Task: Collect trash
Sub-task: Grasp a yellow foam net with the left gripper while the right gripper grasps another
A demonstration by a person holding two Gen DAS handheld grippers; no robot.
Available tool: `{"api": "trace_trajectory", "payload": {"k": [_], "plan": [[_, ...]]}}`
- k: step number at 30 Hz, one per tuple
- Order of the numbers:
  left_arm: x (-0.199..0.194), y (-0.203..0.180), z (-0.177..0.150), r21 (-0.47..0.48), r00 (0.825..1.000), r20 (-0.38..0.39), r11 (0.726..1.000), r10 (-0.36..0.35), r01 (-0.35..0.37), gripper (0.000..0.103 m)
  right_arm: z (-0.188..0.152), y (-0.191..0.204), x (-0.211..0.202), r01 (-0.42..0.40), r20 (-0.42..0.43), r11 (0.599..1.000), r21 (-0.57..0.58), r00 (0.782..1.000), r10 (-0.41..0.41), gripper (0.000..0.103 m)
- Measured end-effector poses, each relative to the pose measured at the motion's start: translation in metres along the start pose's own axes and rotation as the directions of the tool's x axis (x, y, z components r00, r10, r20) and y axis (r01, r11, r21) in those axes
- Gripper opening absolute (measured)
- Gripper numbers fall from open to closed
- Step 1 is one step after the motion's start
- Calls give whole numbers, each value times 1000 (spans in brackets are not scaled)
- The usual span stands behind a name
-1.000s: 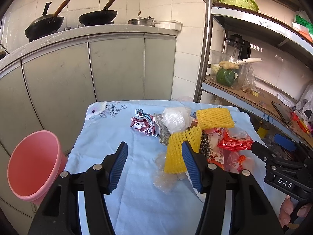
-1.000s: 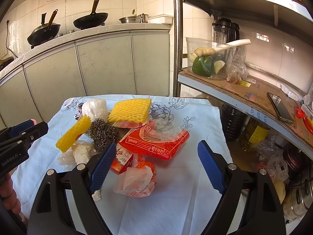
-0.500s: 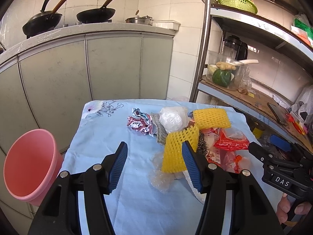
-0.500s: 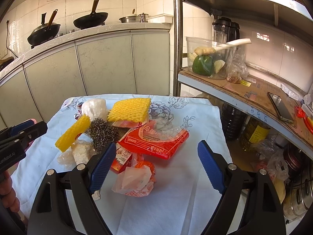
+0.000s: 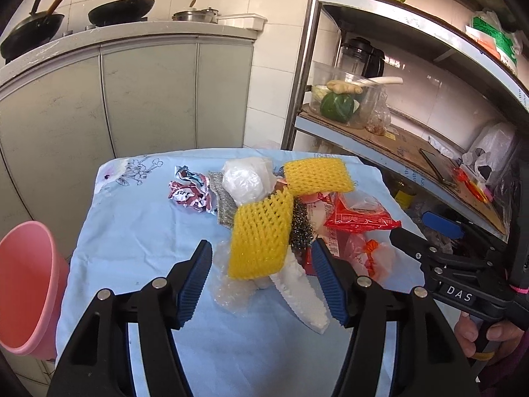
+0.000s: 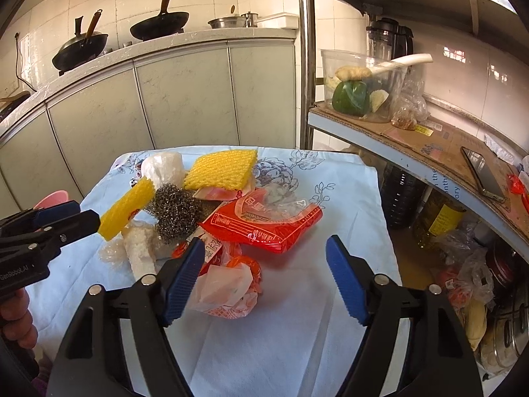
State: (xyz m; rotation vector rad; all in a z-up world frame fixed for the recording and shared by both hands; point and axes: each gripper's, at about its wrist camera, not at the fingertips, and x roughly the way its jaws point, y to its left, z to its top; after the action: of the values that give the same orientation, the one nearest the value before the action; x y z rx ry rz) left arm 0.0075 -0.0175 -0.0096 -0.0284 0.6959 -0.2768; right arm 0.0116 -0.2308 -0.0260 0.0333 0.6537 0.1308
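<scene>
A pile of trash lies on the blue-clothed table (image 5: 139, 231): a near yellow foam net (image 5: 261, 238), a second yellow net (image 5: 315, 177), steel wool (image 6: 173, 210), a red wrapper (image 6: 264, 221), a white plastic bag (image 5: 244, 182), a crumpled foil wrapper (image 5: 188, 193), a white foam piece (image 5: 302, 294) and an orange-white bag (image 6: 228, 284). My left gripper (image 5: 261, 281) is open, its jaws on either side of the near yellow net and foam piece. My right gripper (image 6: 264, 278) is open, just above the orange-white bag. A pink bin (image 5: 23, 291) stands left of the table.
Grey kitchen cabinets (image 5: 148, 96) with woks on the counter stand behind the table. A metal shelf rack (image 6: 413, 145) with a vegetable container, a phone and bottles stands at the right, close to the table edge.
My left gripper has moved forward and to the right, so the near yellow net now lies between its jaws. The right gripper has hardly moved.
</scene>
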Motion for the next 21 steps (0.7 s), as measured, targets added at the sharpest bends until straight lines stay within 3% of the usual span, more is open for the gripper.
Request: {"api": "trace_trajectory", "payload": {"k": [8,19,21], "plan": [[20,-2,5,12,999,-46,1000,-16,16,54,1,-4,3,-15,-4,1000,2,1000,15,75],[33,14,1,-53,993,-104,997,-56,51,9,9,-6,9,-47,-19,999,19,999,47,75],[30,16,2,-62,993,-99,996,-64,58,9,12,-5,10,-55,-18,998,23,998,56,75]]}}
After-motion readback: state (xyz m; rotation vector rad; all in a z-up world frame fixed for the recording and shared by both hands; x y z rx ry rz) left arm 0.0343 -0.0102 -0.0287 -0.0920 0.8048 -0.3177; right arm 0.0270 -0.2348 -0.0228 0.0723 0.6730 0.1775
